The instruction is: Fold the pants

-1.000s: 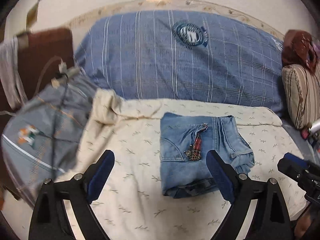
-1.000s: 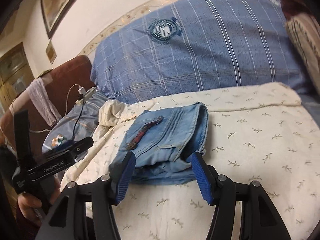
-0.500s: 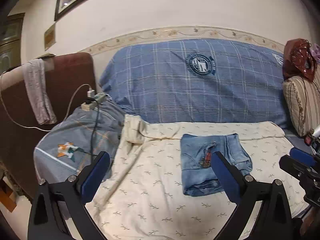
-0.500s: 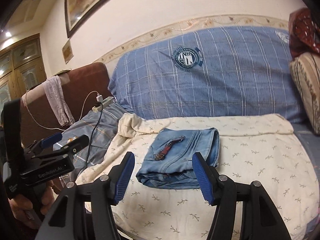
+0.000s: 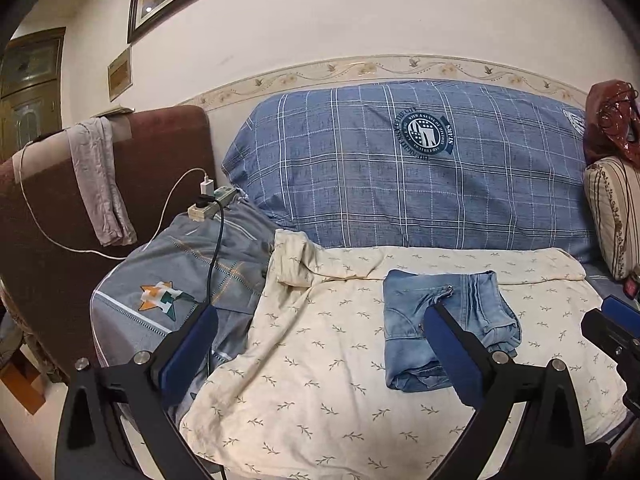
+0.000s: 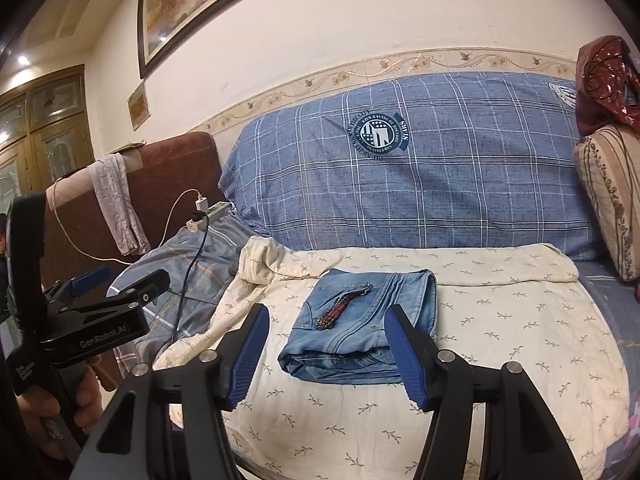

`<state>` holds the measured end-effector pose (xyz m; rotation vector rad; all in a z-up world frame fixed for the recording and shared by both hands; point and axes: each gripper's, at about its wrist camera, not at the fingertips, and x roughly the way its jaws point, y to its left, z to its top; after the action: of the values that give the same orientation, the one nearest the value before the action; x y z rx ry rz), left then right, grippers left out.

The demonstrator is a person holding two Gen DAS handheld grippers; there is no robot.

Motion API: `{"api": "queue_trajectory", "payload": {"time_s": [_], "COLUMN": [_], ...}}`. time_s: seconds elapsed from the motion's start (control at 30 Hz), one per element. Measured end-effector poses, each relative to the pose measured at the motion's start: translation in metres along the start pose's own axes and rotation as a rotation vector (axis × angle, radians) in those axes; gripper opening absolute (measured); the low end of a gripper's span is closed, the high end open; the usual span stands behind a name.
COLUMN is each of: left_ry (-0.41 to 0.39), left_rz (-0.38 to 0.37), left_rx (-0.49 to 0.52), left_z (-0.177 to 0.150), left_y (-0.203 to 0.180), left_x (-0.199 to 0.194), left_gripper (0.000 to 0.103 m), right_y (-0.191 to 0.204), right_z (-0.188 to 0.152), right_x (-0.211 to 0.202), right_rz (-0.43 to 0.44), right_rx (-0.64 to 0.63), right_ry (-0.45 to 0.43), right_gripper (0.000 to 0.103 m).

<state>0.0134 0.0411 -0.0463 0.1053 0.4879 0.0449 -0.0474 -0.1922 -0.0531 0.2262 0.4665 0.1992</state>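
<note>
Cream wall (image 5: pixel 360 20) with a floral border strip (image 5: pixel 400 68) and a framed picture (image 6: pixel 192 4) hung high. Wooden cabinet (image 6: pixel 48 136) lit by a ceiling lamp (image 6: pixel 23 59) at far left. Brown headboard (image 5: pixel 160 160) beside a blue checked cushion (image 5: pixel 400 184).

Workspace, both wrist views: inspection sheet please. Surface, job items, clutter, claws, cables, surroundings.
Surface: cream leaf-print sheet spread over the bed, bunched at its far left corner.
Job's things: jeans folded into a compact stack, lying on the sheet, a small plaid strap on top.
Clutter: grey-blue quilt beside the sheet; grey cloth draped over the brown headboard.
Claws: left claw open, empty; right claw open, empty; both short of the jeans.
Cables: power strip on the quilt, white charger cable and black cord running from it.
Surroundings: blue plaid pillow, striped cushion, framed picture, wooden cabinet.
</note>
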Motion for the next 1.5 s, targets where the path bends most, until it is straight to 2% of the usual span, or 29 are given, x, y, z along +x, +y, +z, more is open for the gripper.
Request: {"api": "queue_trajectory", "payload": {"time_s": [1.5], "left_ry": [-0.022], "left_rz": [0.014], "left_rx": [-0.001], "left_z": [0.003], "left_y": [0.006], "left_x": [-0.022], "left_gripper": [0.102], "right_y": [0.02], "right_z": [-0.008], "right_x": [0.007], "right_rz": [0.029], "right_rx": [-0.052], "right_ry": [0.036], "right_gripper": [0.063]}}
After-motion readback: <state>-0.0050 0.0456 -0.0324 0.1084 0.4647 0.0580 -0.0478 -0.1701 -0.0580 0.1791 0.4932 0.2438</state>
